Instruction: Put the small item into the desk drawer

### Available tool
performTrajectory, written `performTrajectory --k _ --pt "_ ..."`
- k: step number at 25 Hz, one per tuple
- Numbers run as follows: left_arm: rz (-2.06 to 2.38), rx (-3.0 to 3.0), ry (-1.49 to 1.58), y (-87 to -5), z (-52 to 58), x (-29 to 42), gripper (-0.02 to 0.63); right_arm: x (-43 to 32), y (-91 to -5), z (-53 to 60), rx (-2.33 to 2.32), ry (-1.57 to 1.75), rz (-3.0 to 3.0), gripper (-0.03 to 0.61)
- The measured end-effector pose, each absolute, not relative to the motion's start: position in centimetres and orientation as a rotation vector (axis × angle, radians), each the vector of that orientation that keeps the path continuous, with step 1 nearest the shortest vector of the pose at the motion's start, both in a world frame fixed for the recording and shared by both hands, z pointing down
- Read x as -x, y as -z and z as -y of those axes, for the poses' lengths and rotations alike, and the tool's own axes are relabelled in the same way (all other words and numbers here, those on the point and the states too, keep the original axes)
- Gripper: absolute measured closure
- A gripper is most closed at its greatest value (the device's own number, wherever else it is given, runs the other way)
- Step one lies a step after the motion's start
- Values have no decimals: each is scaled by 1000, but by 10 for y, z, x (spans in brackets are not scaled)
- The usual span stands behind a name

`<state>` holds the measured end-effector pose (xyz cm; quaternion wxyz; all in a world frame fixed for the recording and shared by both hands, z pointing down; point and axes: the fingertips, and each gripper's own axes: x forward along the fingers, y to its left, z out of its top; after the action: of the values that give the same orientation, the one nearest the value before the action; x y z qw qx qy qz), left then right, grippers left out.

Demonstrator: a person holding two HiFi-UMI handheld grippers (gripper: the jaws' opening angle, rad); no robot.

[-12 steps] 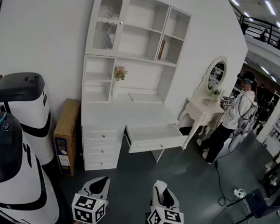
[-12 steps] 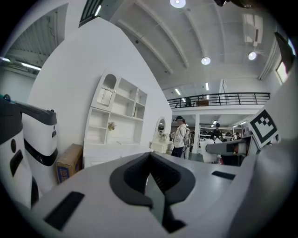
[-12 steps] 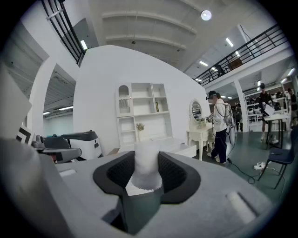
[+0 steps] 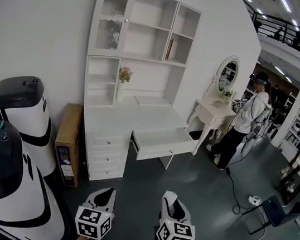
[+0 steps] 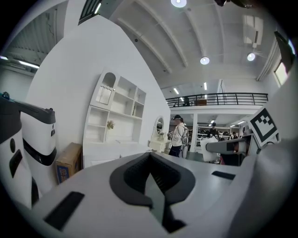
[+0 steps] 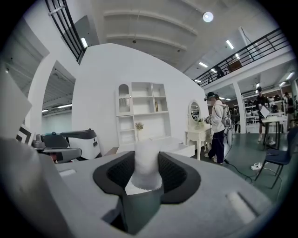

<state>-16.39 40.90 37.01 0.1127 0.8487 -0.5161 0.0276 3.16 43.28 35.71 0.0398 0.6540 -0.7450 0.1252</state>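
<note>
Against the white wall, desk unit (image 4: 117, 118): white, with shelves above and a stack of small shut drawers at its left; it stands well apart from both grippers, across bare grey floor.
White-and-black machines (image 4: 16, 109): two rounded bodies fill the left of the head view, beside a cardboard box (image 4: 66, 143) that leans near the desk's left side.
Bystander (image 4: 245, 123): a person stands at a dressing table (image 4: 214, 115) to the right, clear of the path to the desk.
Desk drawer (image 4: 163, 142): the wide one under the top is pulled out; what little of its inside shows looks bare.
Left gripper (image 5: 150, 157): jaws closed together with nothing between them, held low beside the other.
Right gripper (image 6: 147, 159): clamped on the small item, one pad against each side.
Small item (image 6: 147, 173): a white, soft-looking roll that stands upright in the right jaws.
Step in hand: likely the carry, with the item gripped and the drawer ready.
Next move: probably walk up to the desk, bring the right gripper over the open drawer, lower it, then part the jaws.
</note>
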Motion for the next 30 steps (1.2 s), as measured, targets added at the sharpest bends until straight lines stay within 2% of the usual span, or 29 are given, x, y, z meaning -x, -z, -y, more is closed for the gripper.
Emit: performTrajectory --k 13,30 --pt "1437 -2504 -123 -394 -372 156 620 -45 -384 -410 -2067 -479 2184 417" --pt "1555 -2448 -74 -380 -155 83 620 -115 -372 -183 -1943 -423 2291 417"
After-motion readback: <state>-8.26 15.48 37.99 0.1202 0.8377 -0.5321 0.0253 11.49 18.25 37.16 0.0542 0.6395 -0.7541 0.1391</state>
